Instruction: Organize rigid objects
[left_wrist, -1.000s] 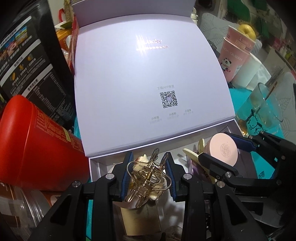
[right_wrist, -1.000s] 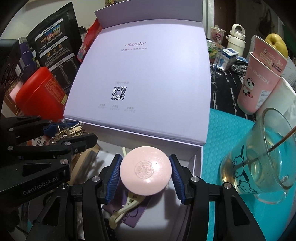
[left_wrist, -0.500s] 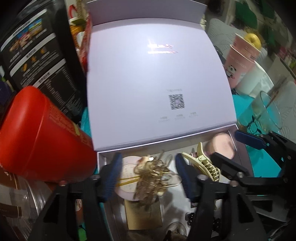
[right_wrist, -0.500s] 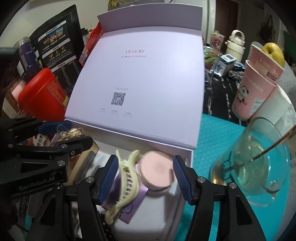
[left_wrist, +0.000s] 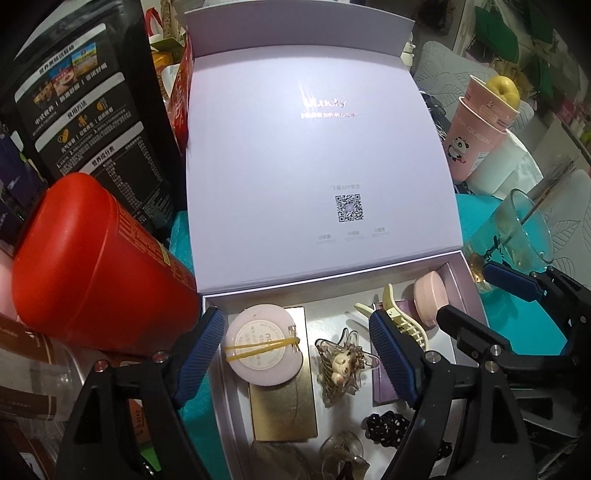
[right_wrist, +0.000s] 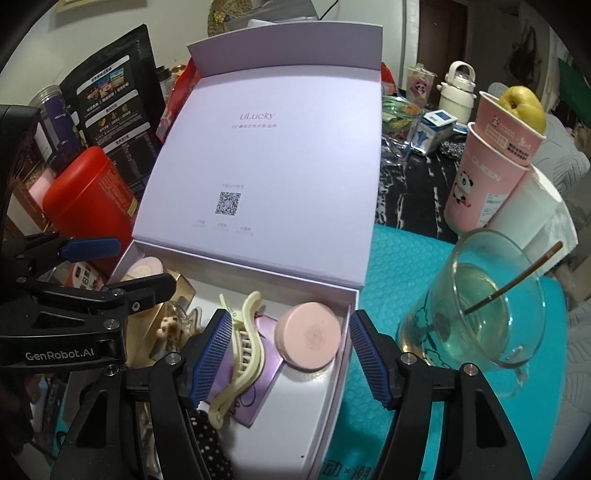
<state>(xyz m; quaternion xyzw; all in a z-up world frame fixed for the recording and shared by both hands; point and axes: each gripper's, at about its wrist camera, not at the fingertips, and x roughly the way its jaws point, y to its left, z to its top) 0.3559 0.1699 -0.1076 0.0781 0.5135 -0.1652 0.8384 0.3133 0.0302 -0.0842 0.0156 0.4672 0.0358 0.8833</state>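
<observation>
An open lilac box (left_wrist: 474, 295) (right_wrist: 332, 402) holds the small items. My left gripper (left_wrist: 295, 356) (right_wrist: 122, 266) hovers over its left half, jaws opening, nothing pressed between the pads. Below it lie a round tin with a yellow rubber band (left_wrist: 264, 347), a gold card (left_wrist: 282, 402) and a clear star hair clip with a bear charm (left_wrist: 345, 363). My right gripper (right_wrist: 290, 360) (left_wrist: 487, 306) stands open over the right half. A pink round compact (right_wrist: 310, 336) (left_wrist: 430, 299) lies loose below it, beside a cream claw clip (right_wrist: 243, 347) (left_wrist: 399, 321) on a purple card (right_wrist: 258, 387).
The raised lid (left_wrist: 314, 166) (right_wrist: 266, 166) walls off the far side. A red canister (left_wrist: 92, 266) and a black pouch (left_wrist: 92, 110) crowd the left. On the teal mat (right_wrist: 406, 251) at the right stands a glass mug with liquid (right_wrist: 480, 302), with pink paper cups (right_wrist: 487, 166) behind.
The left jaws let go of the star clip, which now lies in the box. The right jaws released the pink compact into the far right corner. Both grippers drew back a little.
</observation>
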